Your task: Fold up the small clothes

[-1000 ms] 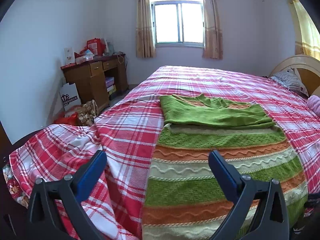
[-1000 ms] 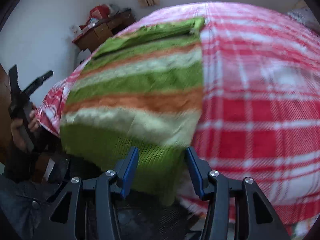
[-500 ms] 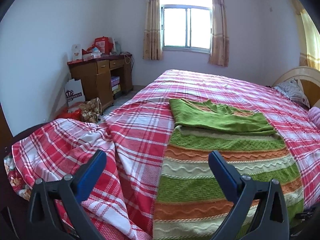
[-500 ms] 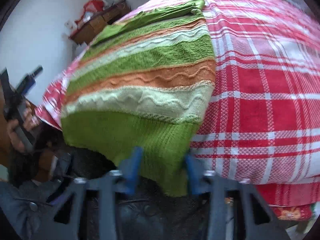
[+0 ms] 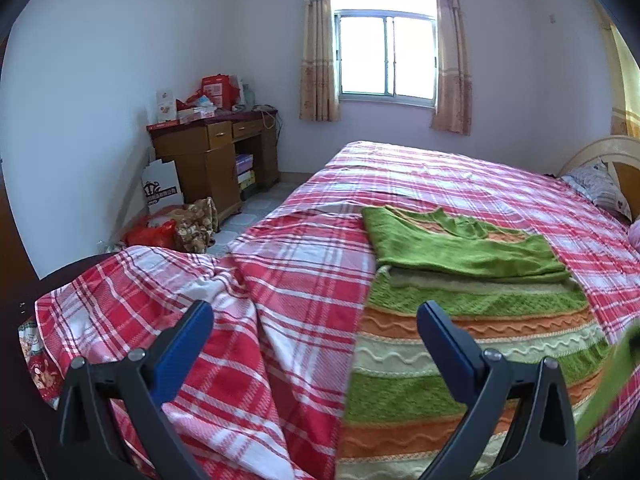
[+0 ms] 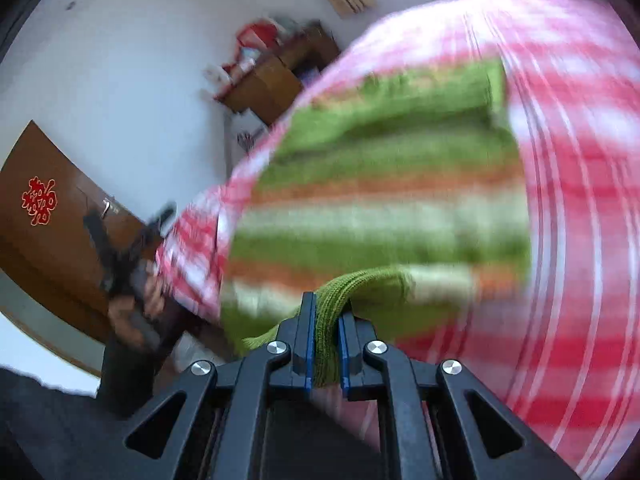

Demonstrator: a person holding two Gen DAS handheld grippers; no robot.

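Observation:
A green, orange and cream striped knit sweater (image 5: 460,344) lies flat on the red plaid bed (image 5: 304,264), its far part folded over in plain green. My left gripper (image 5: 314,332) is open and empty, held above the bed's near left part beside the sweater's left edge. My right gripper (image 6: 325,344) is shut on the sweater's green hem (image 6: 352,284) and holds it lifted off the bed's near edge. The lifted hem shows as a green blur at the right edge of the left wrist view (image 5: 618,368). The right wrist view is motion-blurred.
A wooden desk (image 5: 216,156) with boxes stands by the far left wall, bags on the floor beside it. A window (image 5: 386,56) with curtains is behind the bed. A pillow (image 5: 596,188) and headboard are at far right. A brown door (image 6: 52,216) is at left.
My right gripper has closed on the sweater's green hem and lifted it. The left gripper has stayed open and drifted slightly back and up.

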